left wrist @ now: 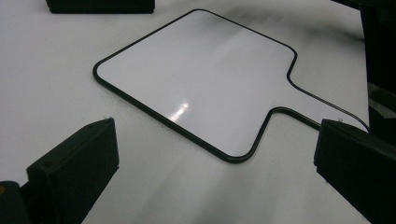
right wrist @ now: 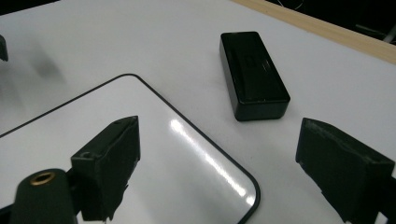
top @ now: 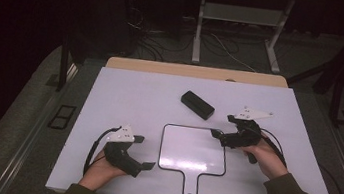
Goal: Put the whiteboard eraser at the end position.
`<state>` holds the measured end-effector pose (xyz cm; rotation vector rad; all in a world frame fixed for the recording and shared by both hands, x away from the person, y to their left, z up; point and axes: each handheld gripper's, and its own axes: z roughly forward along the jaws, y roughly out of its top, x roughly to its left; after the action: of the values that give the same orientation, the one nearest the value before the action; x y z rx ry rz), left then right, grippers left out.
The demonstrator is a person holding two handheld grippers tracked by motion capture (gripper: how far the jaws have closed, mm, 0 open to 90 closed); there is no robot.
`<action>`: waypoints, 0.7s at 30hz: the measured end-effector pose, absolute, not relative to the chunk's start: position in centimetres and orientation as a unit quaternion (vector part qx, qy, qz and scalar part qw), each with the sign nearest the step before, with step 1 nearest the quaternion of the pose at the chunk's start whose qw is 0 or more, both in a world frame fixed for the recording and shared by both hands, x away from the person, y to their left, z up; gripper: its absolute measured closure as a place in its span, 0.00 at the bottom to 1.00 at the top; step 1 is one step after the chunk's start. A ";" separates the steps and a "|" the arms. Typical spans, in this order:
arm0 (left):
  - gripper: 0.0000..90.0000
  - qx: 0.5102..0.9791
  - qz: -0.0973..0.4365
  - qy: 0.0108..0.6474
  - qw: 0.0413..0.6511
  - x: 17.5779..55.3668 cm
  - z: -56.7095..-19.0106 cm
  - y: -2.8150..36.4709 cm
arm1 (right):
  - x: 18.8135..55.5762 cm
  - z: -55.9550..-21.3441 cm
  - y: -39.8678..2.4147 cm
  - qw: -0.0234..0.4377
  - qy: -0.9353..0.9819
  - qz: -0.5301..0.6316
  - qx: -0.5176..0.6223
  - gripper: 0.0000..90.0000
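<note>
Left tongs (top: 145, 152) sitting nearest, at the front left of the white bench (top: 124, 96), jaws standing wide apart with nothing between them, aiming toward the whiteboard paddle (top: 193, 150). Paddle lying flat at bench centre, handle pointing toward the person's edge, black rim all round; in the left gripper view it is showing (left wrist: 201, 79) just past the jaw tips, not touched. Right tongs (top: 215, 133) hovering at the paddle's far right corner, jaws apart, gripping nothing; in the right gripper view that corner (right wrist: 187, 154) is lying between the two jaws, below them, and whether a jaw tip is touching it I cannot tell. Black eraser block (top: 197, 105) lying farther back, just beyond the paddle's far edge, apart from it; in the right gripper view it is sitting (right wrist: 254, 74) ahead of the jaws, untouched
</note>
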<state>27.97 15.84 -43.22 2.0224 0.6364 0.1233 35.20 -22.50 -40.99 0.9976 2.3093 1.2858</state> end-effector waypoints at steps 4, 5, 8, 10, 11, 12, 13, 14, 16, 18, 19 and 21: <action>0.00 0.829 0.050 0.264 0.490 27.9 -43.2 15.9 | 34.3 -41.2 -23.3 0.156 0.804 0.454 0.352 0.14; 0.00 0.829 0.050 0.265 0.490 27.9 -43.2 15.9 | 34.1 -41.3 -23.5 0.154 0.803 0.456 0.352 0.14; 0.00 0.829 0.050 0.264 0.490 27.9 -43.2 15.9 | 33.3 -41.7 -24.1 0.149 0.802 0.459 0.353 0.14; 0.00 0.829 0.051 0.265 0.490 27.9 -43.1 15.8 | 32.9 -41.9 -24.4 0.147 0.803 0.458 0.353 0.14; 0.00 0.829 0.051 0.265 0.490 27.9 -43.1 15.8 | 32.7 -42.0 -24.5 0.147 0.803 0.458 0.354 0.14; 0.00 0.829 0.050 0.265 0.490 27.9 -43.1 15.8 | 32.5 -42.1 -24.7 0.145 0.804 0.456 0.353 0.14; 0.00 0.829 0.050 0.264 0.490 27.9 -43.1 15.9 | 32.3 -42.1 -24.8 0.145 0.805 0.455 0.353 0.14; 0.00 0.829 0.051 0.264 0.491 27.9 -43.1 15.9 | 32.1 -42.2 -25.0 0.144 0.803 0.458 0.352 0.14; 0.00 0.827 0.052 0.264 0.494 27.8 -43.0 15.9 | 31.6 -42.2 -25.4 0.139 0.799 0.462 0.358 0.14; 0.00 0.826 0.053 0.264 0.495 27.8 -43.0 16.0 | 31.2 -42.3 -25.8 0.139 0.798 0.465 0.358 0.14; 0.00 0.826 0.053 0.264 0.495 27.8 -43.0 16.0 | 30.9 -42.4 -26.0 0.138 0.798 0.465 0.358 0.14; 0.00 0.826 0.053 0.265 0.494 27.8 -43.0 16.0 | 30.4 -42.5 -26.3 0.136 0.795 0.469 0.360 0.14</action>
<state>27.84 15.95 -42.98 2.0034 0.6414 0.1291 30.45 -26.32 -42.50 1.0426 2.3017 1.3591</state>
